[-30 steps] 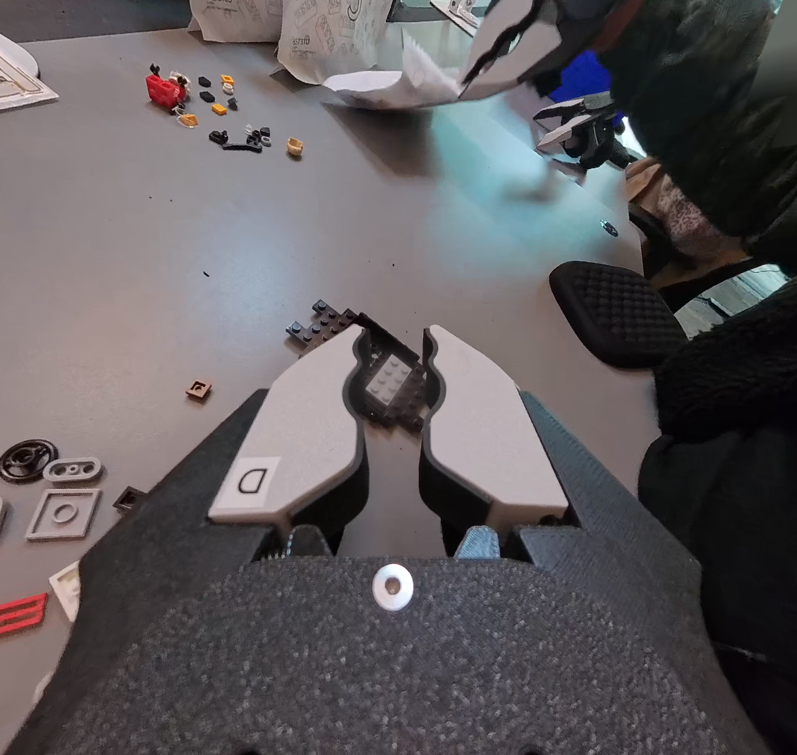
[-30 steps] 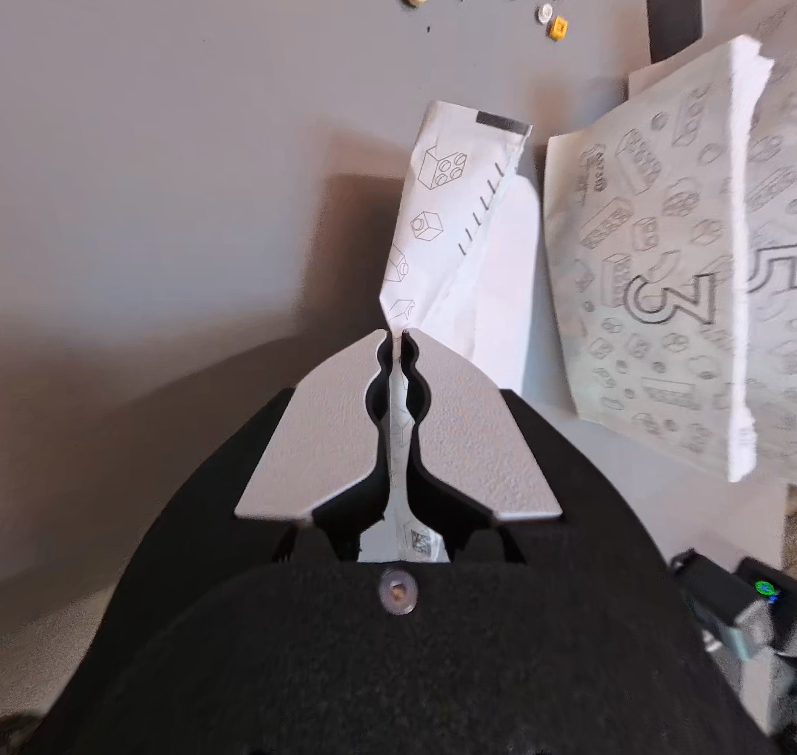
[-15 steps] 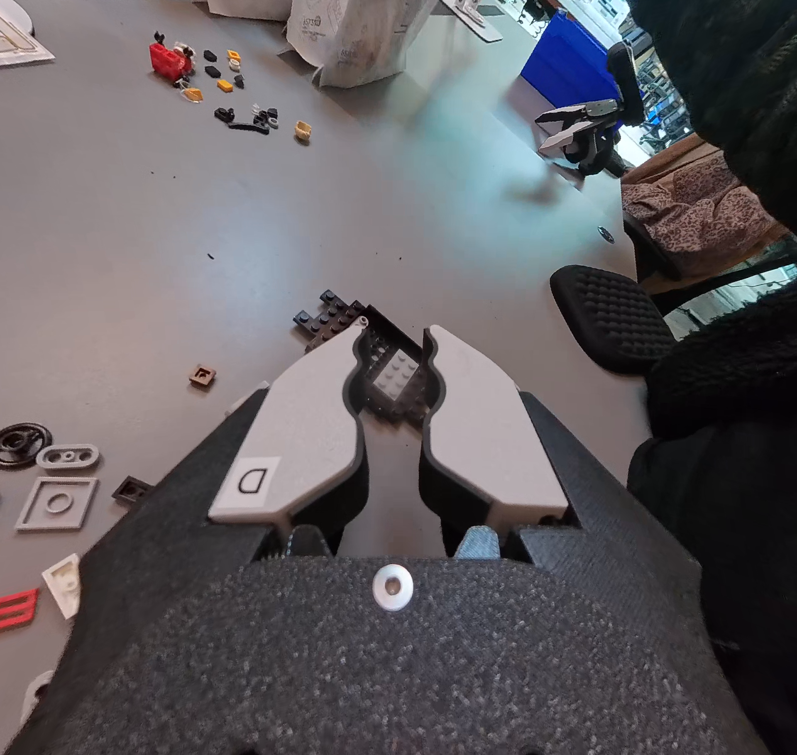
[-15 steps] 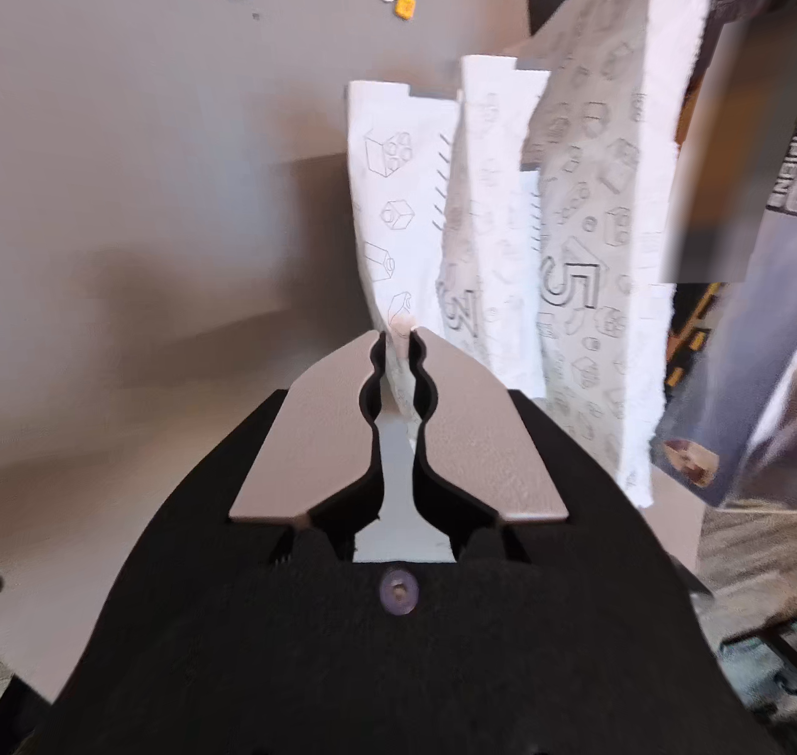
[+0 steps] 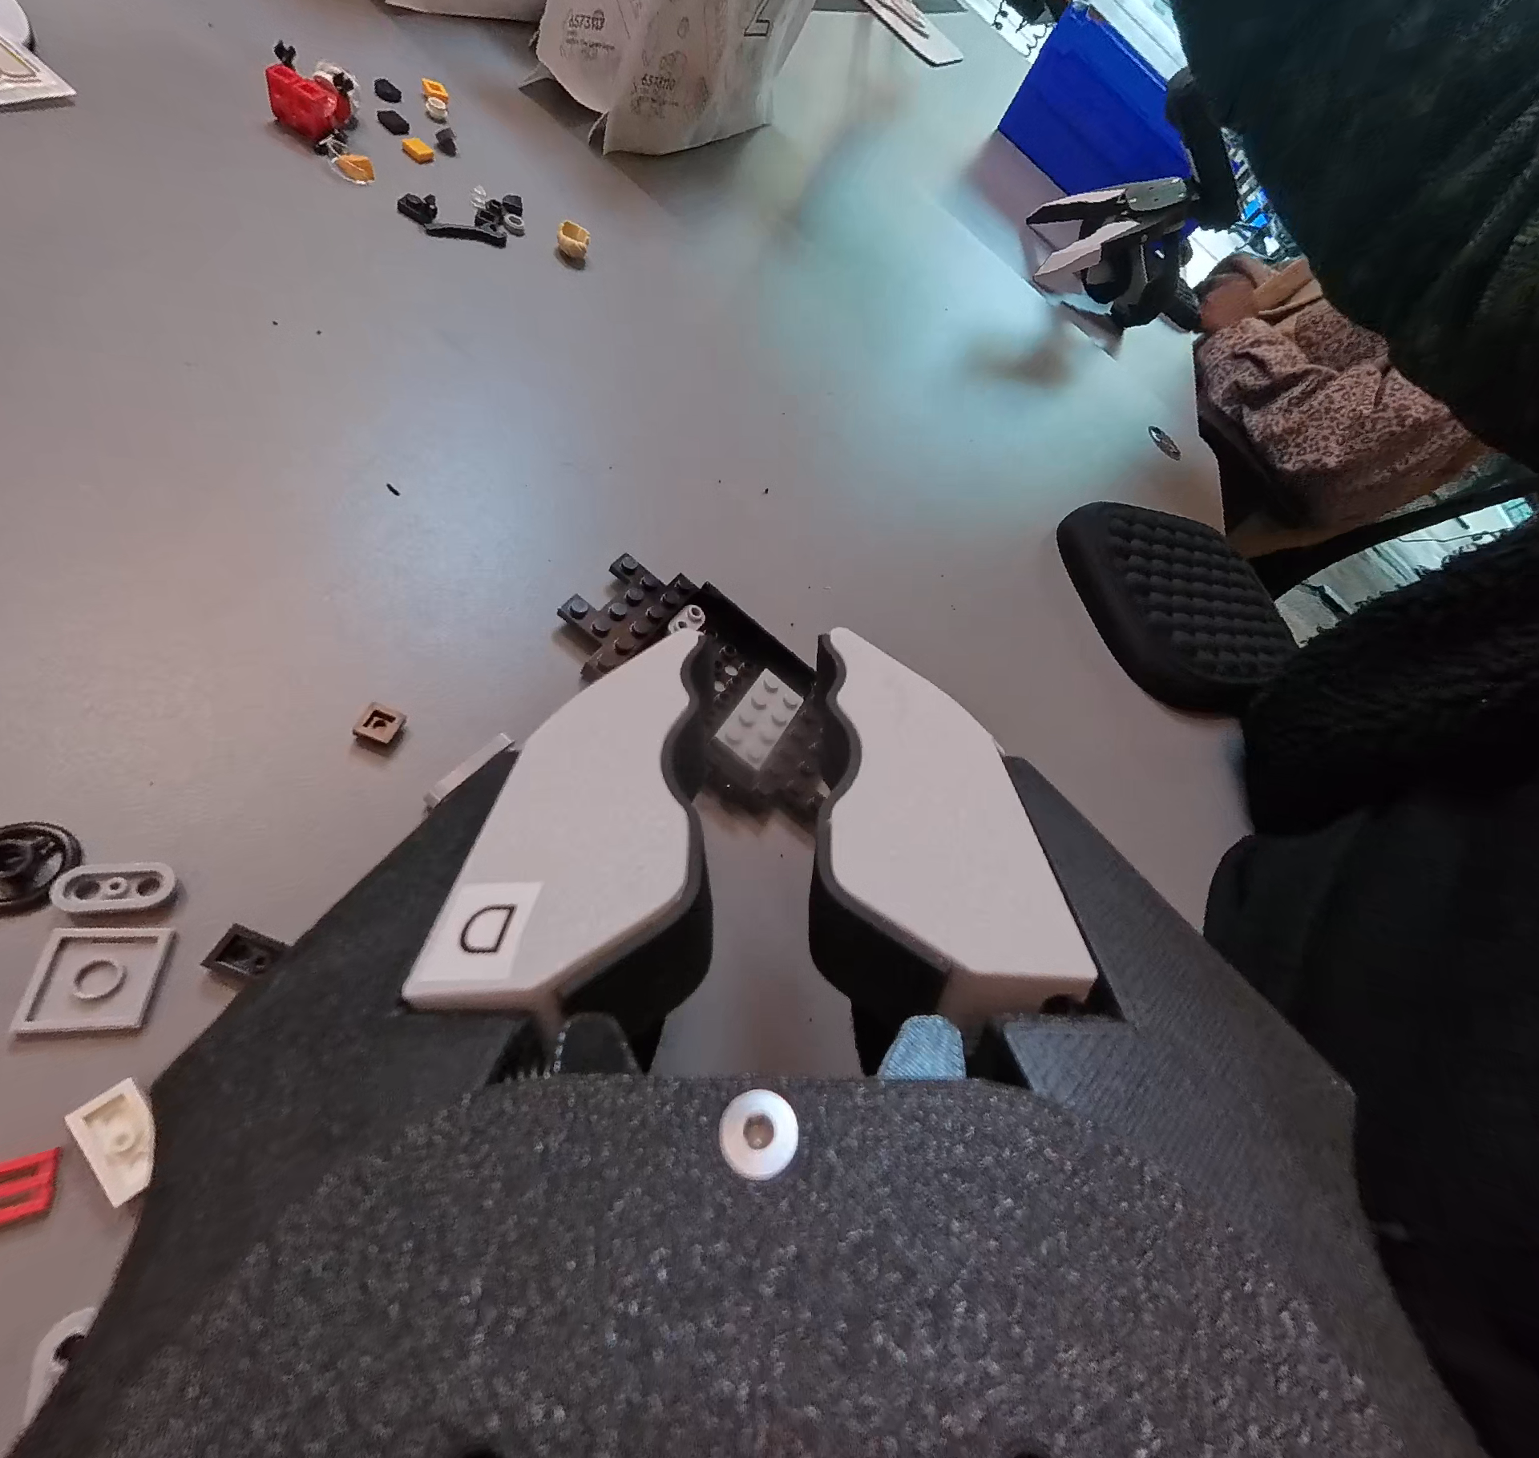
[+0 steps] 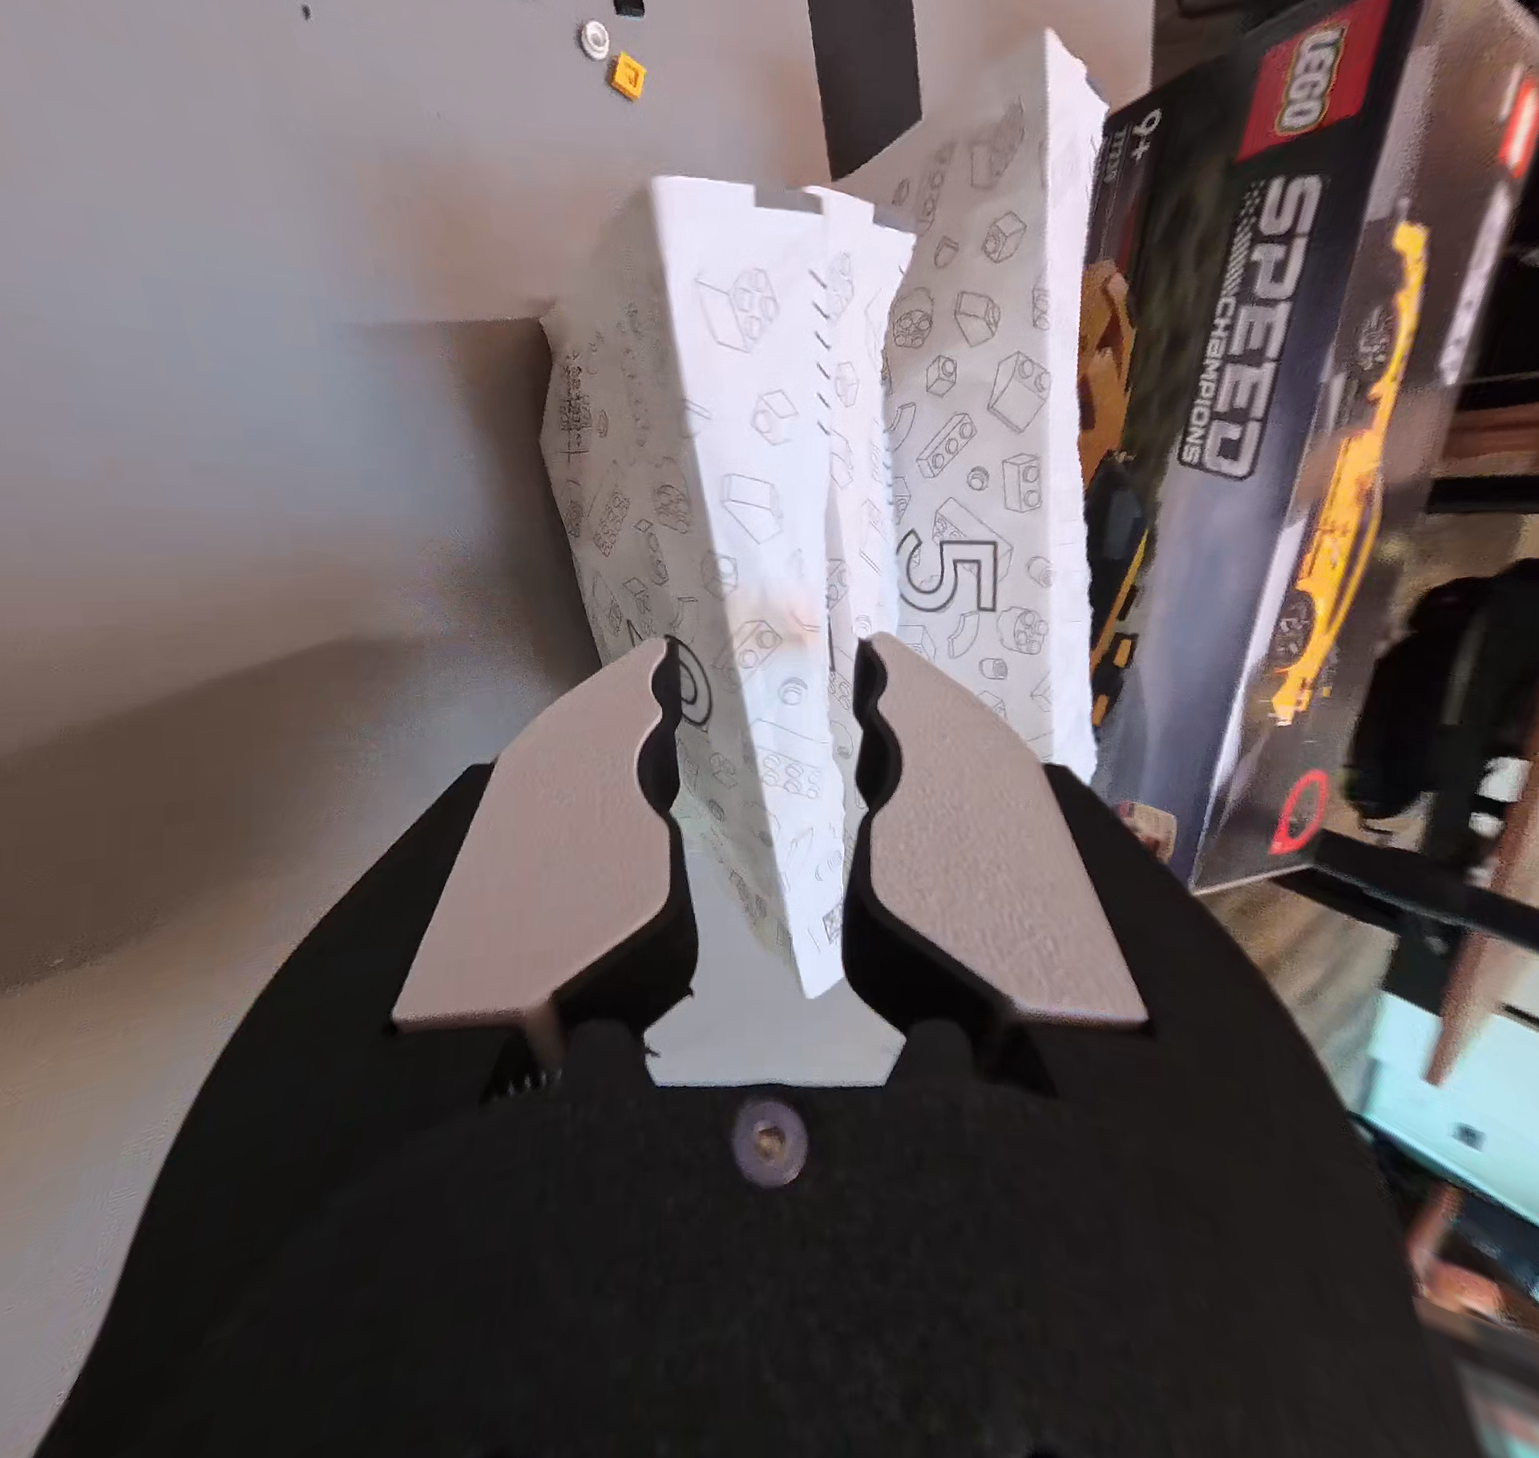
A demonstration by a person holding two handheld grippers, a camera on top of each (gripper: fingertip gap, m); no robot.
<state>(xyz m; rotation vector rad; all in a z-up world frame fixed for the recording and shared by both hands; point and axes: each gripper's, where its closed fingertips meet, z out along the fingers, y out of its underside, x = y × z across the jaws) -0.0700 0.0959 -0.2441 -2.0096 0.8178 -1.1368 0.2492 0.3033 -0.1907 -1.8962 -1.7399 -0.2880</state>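
In the left wrist view my left gripper [image 5: 762, 652] is shut on a black brick assembly [image 5: 633, 610] that rests on the grey table [image 5: 583, 419]. A light grey studded plate [image 5: 762, 718] sits on the assembly between my fingers. In the right wrist view my right gripper [image 6: 766, 648] is open. A white printed paper bag [image 6: 749, 419] stands between its fingers with a gap on each side, and the pads do not press on it. The bag leans against other printed paper bags [image 6: 983, 419].
A printed toy box [image 6: 1291, 419] stands right of the bags. Small loose pieces [image 5: 375, 127] lie far left, and grey flat pieces [image 5: 92, 977] lie near left. Paper bags [image 5: 691, 27] stand at the back. A black chair armrest [image 5: 1166, 610] and another gripper-like tool [image 5: 1108, 244] are at the right edge. My right fingertips sit around 40 cm from my left ones.
My right gripper carried the white paper bag over to the other bags, then opened and let it go. My left gripper stayed shut on the black assembly.
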